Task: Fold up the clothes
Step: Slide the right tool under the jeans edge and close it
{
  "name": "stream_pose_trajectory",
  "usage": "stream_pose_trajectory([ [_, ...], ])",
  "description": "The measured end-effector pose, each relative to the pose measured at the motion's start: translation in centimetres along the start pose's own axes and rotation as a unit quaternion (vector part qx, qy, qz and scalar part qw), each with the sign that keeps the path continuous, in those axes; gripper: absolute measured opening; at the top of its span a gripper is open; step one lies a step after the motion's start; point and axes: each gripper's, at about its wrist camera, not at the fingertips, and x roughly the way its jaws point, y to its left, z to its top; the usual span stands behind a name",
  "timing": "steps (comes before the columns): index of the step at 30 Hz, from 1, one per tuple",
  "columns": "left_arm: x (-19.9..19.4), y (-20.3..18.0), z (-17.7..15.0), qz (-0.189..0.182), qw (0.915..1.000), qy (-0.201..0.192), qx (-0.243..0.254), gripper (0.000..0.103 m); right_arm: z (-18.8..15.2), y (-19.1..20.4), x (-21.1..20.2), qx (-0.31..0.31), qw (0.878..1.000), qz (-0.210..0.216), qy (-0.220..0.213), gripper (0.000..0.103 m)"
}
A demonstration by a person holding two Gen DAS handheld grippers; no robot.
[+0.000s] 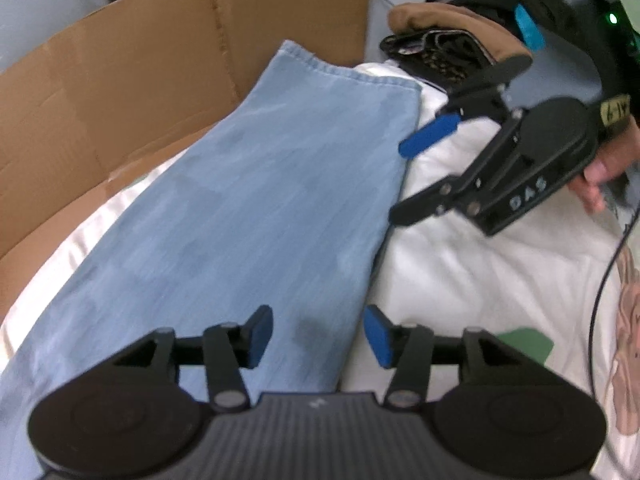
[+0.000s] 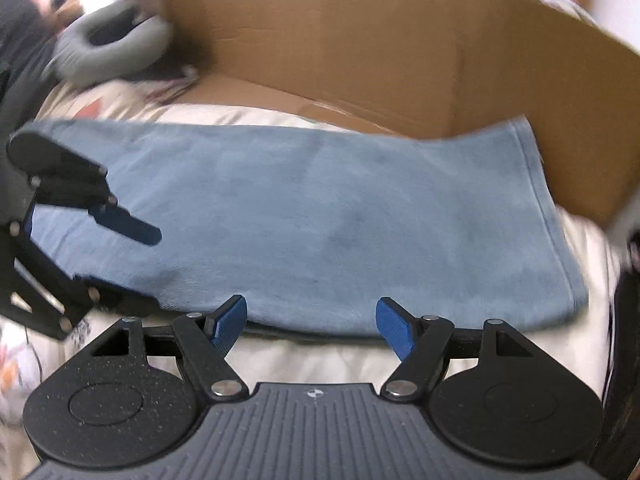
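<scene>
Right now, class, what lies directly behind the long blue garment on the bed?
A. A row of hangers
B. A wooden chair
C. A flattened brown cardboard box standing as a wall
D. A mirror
C: in both wrist views the blue garment lies stretched on the white bedding, and brown cardboard rises along its far edge.

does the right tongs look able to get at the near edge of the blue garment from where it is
Probably yes. The right tongs stand open and empty just above the near edge of the blue garment, with only bare white bedding below. The left tongs sit off to one side, not in the way.
</scene>
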Motion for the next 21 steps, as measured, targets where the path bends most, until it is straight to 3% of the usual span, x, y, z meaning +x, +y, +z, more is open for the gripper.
stream_pose_trajectory([
  [10,-1.8,1.0,-3.6,0.024,0.9995,0.010,-0.020,0.057,-0.4,3.7,0.1,-0.038,0.998,0.038,0.041,0.077],
  [21,-1.7,1.1,-6.6,0.027,0.9996,0.005,-0.010,0.064,-2.6,6.6,0.7,-0.006,0.998,0.049,0.047,0.077],
])
